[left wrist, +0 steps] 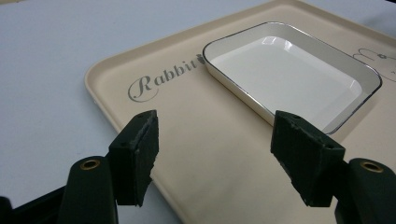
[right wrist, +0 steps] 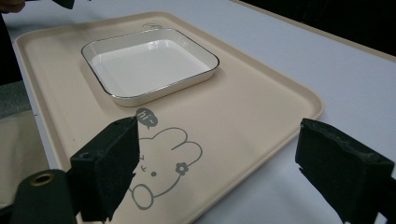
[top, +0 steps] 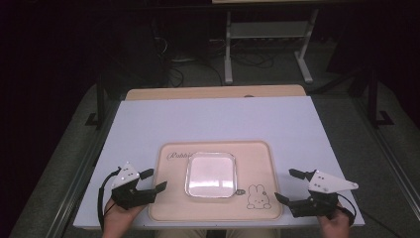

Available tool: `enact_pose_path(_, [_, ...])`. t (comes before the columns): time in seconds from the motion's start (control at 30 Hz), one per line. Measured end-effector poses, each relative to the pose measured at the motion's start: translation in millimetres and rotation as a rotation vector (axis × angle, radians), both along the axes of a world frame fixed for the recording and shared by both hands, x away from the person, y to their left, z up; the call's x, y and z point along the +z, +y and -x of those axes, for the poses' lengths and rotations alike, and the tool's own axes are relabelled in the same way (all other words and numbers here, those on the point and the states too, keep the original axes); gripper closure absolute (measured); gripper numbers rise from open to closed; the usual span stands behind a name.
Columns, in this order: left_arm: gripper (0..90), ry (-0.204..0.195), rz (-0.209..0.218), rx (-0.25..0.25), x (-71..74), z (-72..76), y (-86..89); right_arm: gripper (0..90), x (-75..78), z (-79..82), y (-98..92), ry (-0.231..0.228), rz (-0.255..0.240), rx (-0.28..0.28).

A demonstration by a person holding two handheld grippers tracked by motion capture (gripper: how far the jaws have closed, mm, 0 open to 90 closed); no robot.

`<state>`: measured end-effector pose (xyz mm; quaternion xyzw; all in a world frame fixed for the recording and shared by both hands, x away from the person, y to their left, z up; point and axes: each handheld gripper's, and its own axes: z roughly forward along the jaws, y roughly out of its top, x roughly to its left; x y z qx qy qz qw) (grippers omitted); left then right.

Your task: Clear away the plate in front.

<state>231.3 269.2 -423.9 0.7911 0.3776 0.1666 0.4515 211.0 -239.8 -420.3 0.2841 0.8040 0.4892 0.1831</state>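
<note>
A beige tray (top: 257, 156) with a rabbit drawing and the word "Rabbit" lies at the near middle of the white table. On it sits a white square dish (top: 210, 174) with a dark rim, empty. My left gripper (top: 154, 180) hovers open at the tray's left edge, nothing between its jaws. My right gripper (top: 288, 185) is open at the tray's right edge, also holding nothing. The left gripper view has the dish (left wrist: 289, 70) ahead on the tray (left wrist: 196, 154). In the right gripper view the dish (right wrist: 149, 63) lies beyond the rabbit drawing (right wrist: 163, 163).
The white table top (top: 218, 119) stretches away behind the tray, with a wooden strip (top: 213, 92) along its far edge. Beyond it stands a metal desk frame (top: 267, 44) on the floor with cables. Dark rails run along both sides of the table.
</note>
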Motion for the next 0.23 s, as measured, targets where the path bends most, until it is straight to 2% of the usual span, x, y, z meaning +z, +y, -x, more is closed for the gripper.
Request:
enact_pose_path(0.1, [32.1,-0.002,-0.018,0.009,-0.2,0.6,-0.7,12.9,0.5,0.4,0.1,-0.004,0.001,0.001])
enact_pose_path(0.23, [32.3,0.003,-0.013,0.018,-1.0,-0.2,0.9,12.9,0.8,0.3,-0.2,-0.005,-0.001,-0.001])
